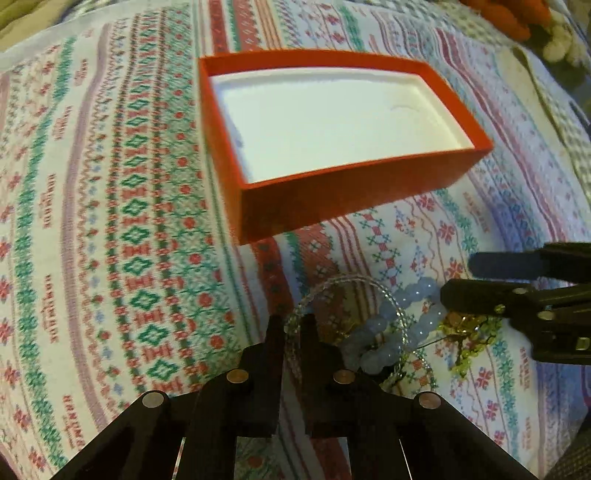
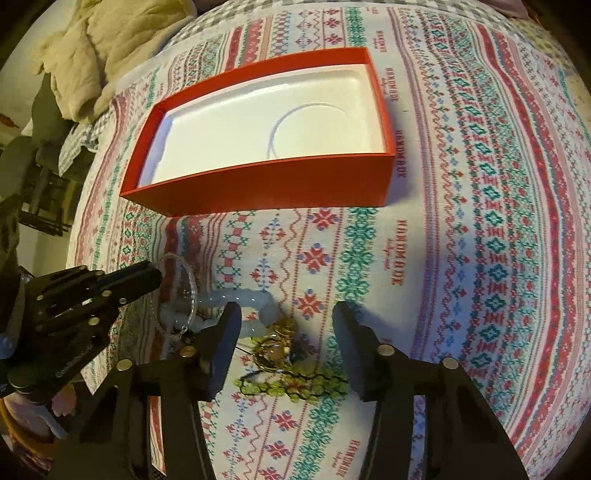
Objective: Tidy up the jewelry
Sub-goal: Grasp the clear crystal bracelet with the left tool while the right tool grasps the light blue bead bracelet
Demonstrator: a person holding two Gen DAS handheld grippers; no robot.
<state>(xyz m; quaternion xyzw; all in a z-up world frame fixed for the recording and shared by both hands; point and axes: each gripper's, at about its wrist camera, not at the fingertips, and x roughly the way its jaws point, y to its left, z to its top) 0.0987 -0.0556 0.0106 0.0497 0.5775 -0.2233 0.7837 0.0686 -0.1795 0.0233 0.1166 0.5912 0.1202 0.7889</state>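
Note:
A red box (image 1: 369, 192) with a white lining lies open on the patterned cloth; it also shows in the right wrist view (image 2: 280, 184). My left gripper (image 1: 293, 325) is shut on a clear beaded bangle (image 1: 354, 280), seen too in the right wrist view (image 2: 190, 288). Beside it lie a pale blue bead bracelet (image 1: 380, 350), gold jewelry (image 2: 275, 347) and a green bead strand (image 2: 295, 386). My right gripper (image 2: 286, 325) is open, just above the gold and green pieces.
The patterned cloth (image 2: 480, 221) covers the surface. A beige blanket (image 2: 103, 48) lies at the far left edge. Orange and white fluffy items (image 1: 535, 26) sit at the far right.

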